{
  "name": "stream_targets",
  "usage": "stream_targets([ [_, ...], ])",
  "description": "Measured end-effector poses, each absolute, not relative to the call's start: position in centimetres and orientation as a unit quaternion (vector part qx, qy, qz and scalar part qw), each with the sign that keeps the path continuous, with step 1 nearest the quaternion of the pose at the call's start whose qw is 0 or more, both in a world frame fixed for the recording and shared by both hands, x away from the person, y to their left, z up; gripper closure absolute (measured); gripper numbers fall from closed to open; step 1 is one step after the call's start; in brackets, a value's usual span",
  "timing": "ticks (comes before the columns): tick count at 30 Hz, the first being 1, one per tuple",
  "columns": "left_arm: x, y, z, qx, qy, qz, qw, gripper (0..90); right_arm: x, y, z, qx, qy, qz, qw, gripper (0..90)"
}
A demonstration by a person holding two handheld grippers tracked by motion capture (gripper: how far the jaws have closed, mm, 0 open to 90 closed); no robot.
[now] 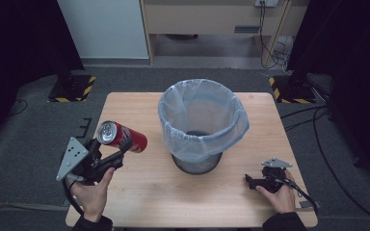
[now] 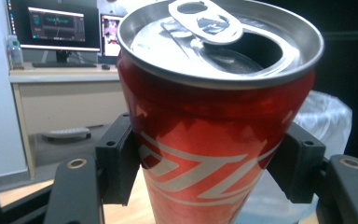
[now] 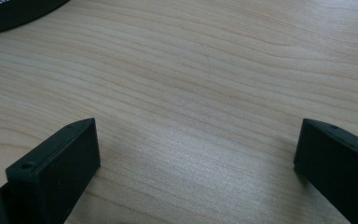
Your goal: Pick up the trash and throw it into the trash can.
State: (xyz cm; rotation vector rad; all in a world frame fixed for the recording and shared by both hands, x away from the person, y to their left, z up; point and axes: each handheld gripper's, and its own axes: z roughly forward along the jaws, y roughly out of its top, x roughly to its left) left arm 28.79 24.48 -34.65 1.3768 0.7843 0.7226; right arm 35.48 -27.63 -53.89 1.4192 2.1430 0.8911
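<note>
A red drink can (image 1: pixel 123 136) with an opened silver top is held above the table's left side, tilted with its top toward the camera. My left gripper (image 1: pixel 113 153) is shut on it; in the left gripper view the can (image 2: pixel 214 140) sits between the two black jaws, pressed on both sides. A black mesh bin (image 1: pixel 200 126) lined with a pale blue bag stands at the table's middle, to the can's right. My right gripper (image 1: pixel 251 181) rests low near the front right edge, open, its jaws wide apart over bare wood (image 3: pixel 196 140) with nothing between them.
The light wooden table (image 1: pixel 139 192) has bare room in front of the bin and between the two hands. The bin's mesh base (image 3: pixel 9 14) shows at the top left of the right gripper view. A desk with monitors (image 2: pixel 56 28) stands beyond the table.
</note>
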Motion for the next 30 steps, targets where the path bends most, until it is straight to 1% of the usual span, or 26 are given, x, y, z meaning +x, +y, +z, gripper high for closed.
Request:
stream_targets([
  [17,30.2,21.7,-30.8,0.584,0.313,0.324,0.675,33.3,35.5,-27.7,-53.9,0.508,0.772,0.32,0.208,0.4],
  [30,32.2,18.9,-28.6,0.57,0.306,0.322,0.691,33.4,35.5,-27.7,-53.9,0.507,0.772,0.32,0.208,0.4],
])
